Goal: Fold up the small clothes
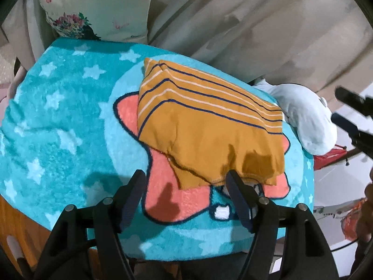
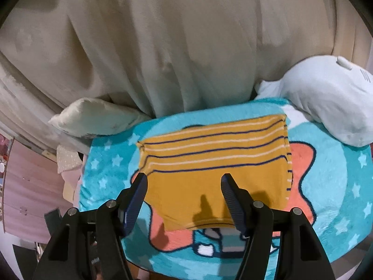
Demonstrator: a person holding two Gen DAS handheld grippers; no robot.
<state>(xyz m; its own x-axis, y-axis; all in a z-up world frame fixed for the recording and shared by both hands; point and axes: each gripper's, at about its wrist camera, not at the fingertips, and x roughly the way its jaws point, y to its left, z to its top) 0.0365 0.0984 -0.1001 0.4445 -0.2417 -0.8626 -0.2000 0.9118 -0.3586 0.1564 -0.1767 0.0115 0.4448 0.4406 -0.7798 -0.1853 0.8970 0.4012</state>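
lying folded on teal star blanket — mustard striped garment, soft, light, limp; take near hem corners. left gripper and right gripper — jaws spread, empty.

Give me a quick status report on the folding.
Left gripper and right gripper both open, empty. Mustard striped garment lies folded on teal star blanket. White plush toy beside it, not blocking.

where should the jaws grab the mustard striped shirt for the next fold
Take the mustard striped shirt by its near ribbed hem, coming in low from the near edge of the blue star blanket. That hem lies loose and slightly lifted, nearest both open grippers, so it likely pinches easily.
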